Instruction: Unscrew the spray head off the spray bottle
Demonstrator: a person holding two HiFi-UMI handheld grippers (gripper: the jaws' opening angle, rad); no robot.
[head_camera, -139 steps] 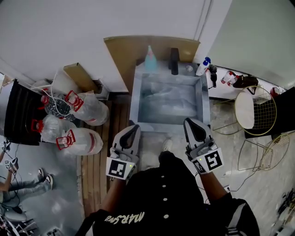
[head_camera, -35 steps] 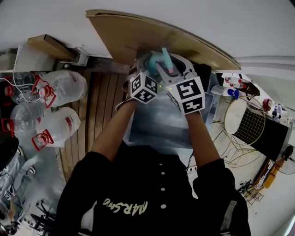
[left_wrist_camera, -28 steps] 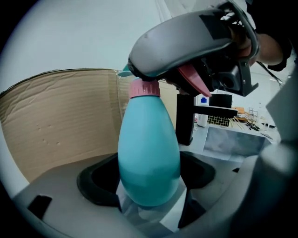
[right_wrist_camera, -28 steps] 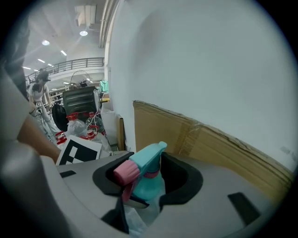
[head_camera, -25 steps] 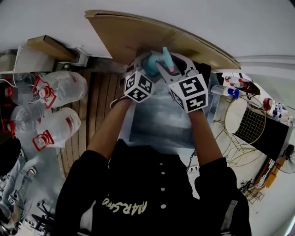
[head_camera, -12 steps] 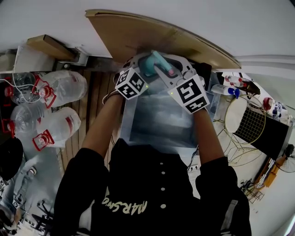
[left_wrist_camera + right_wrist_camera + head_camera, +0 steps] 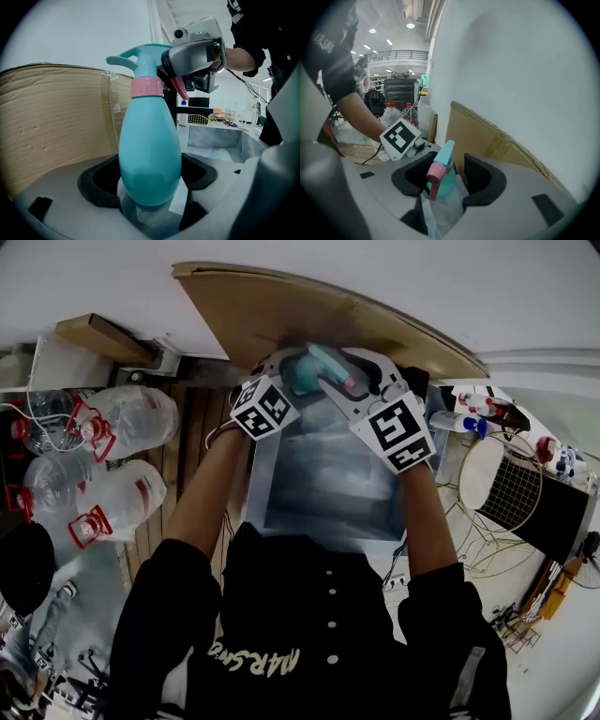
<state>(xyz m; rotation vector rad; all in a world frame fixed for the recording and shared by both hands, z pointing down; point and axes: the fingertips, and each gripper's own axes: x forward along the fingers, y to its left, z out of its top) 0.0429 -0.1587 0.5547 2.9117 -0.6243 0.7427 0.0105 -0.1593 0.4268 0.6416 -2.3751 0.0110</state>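
Spray bottle [image 7: 150, 140], clamped in left claw [image 7: 150, 185]

This looks like a big work hall, not a home. A metal sink [image 7: 328, 474] stands by a white wall [image 7: 375, 277], with cardboard [image 7: 281, 315] leaning there. Big water jugs [image 7: 122, 418] lie on the left. Far off are ceiling lights [image 7: 410, 26] and a balcony rail [image 7: 401, 55].

spray bottle [image 7: 150, 154]: smooth teal plastic, soft sheen
cardboard sheet [image 7: 51, 122]: matt, ribbed paper
sink [image 7: 319, 491]: pretty dull brushed metal
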